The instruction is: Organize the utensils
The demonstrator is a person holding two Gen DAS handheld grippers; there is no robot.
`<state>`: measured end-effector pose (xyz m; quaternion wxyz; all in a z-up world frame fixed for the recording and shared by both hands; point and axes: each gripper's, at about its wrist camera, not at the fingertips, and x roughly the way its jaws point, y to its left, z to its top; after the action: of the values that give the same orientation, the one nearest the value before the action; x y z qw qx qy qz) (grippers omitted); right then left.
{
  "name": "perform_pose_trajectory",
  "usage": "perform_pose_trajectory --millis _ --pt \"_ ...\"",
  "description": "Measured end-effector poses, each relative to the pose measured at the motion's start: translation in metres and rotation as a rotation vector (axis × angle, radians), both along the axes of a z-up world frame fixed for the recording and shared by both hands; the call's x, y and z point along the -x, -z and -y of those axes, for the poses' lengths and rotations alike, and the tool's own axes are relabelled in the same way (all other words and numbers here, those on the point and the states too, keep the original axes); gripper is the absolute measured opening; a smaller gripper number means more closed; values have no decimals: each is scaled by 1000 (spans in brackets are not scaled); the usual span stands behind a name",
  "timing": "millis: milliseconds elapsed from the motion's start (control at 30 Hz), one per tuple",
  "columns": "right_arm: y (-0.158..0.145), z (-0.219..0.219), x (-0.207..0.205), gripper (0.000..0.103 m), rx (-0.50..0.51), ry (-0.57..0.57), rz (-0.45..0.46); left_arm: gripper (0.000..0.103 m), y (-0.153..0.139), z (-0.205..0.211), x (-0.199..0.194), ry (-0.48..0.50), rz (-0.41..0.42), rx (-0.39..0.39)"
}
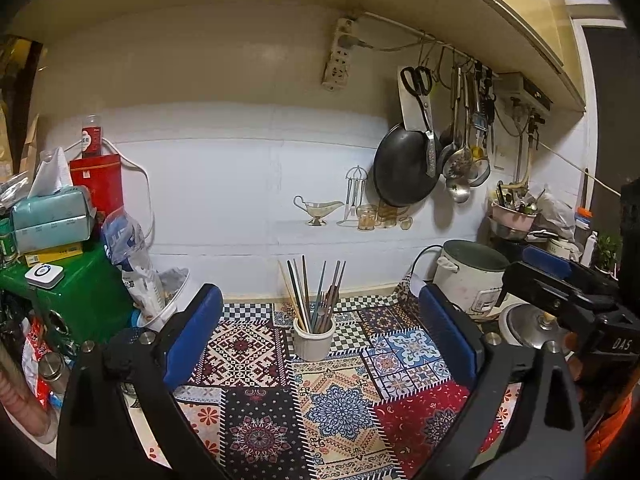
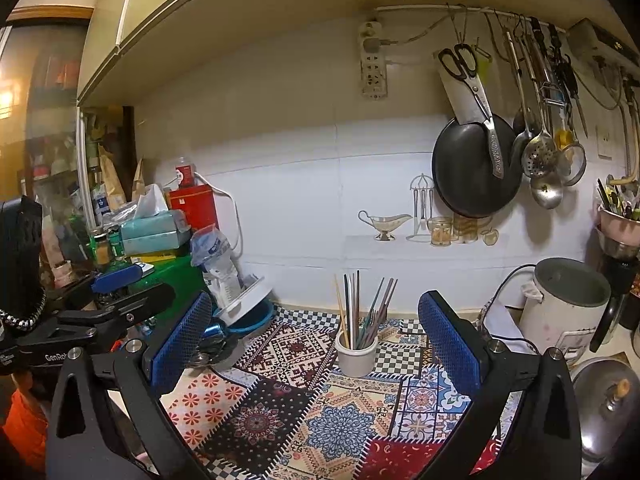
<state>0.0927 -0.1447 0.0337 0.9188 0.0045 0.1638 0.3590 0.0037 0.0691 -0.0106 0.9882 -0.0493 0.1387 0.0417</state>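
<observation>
A white ribbed utensil cup [image 1: 313,341] stands on the patterned mat [image 1: 340,408], holding chopsticks and forks [image 1: 316,296] upright. It also shows in the right wrist view [image 2: 356,354] with its utensils [image 2: 362,308]. My left gripper [image 1: 320,320] is open and empty, held back from the cup with its blue pads either side of it in view. My right gripper [image 2: 316,332] is open and empty, likewise back from the cup. The right gripper shows at the right edge of the left view [image 1: 560,284], and the left gripper at the left edge of the right view [image 2: 116,284].
A white rice cooker [image 1: 470,276] and its lid [image 2: 608,400] sit at the right. A green box [image 1: 76,292] with tissues [image 1: 50,216], a red tin and a bag crowd the left. A black pan [image 1: 404,168], scissors and ladles hang on the wall.
</observation>
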Motion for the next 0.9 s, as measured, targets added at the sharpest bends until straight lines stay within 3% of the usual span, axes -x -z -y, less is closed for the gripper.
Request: perform_pose_trajectory --millis 900 --pt "2 -4 -1 103 -2 5 -7 100 -5 4 -2 32 17 -7"
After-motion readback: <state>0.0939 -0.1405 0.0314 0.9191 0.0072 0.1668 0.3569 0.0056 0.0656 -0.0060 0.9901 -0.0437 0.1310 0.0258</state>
